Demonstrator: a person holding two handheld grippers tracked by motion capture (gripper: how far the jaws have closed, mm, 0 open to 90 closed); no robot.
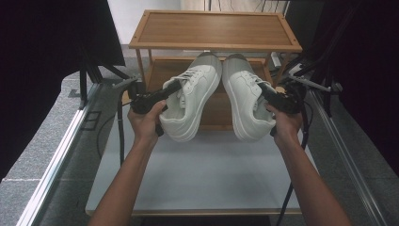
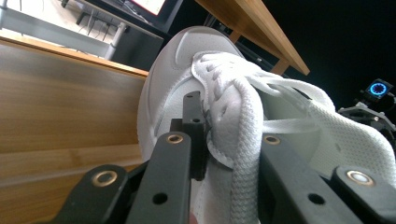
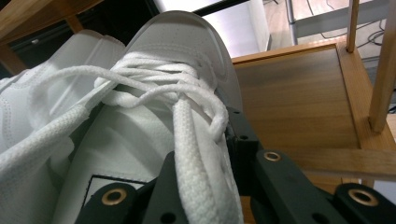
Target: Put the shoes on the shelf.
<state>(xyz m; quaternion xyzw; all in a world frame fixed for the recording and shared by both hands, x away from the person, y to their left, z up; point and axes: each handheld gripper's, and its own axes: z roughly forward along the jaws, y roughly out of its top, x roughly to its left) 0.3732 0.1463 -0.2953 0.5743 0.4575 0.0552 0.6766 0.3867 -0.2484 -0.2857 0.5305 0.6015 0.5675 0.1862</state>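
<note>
- Left shoe (image 1: 190,101): lifted off the bench (image 1: 202,174), toe over the rack's lower shelf (image 1: 214,113); left claw (image 1: 171,88) clamped on its collar.
- Right shoe (image 1: 244,96): carried alongside it, toe likewise at the shelf; right claw (image 1: 266,92) pinching its collar and lace.
- Progress, judged: both shoes grasped and raised; setting down and release remain.
- Rack (image 1: 214,28): at the bench's far edge.
</note>
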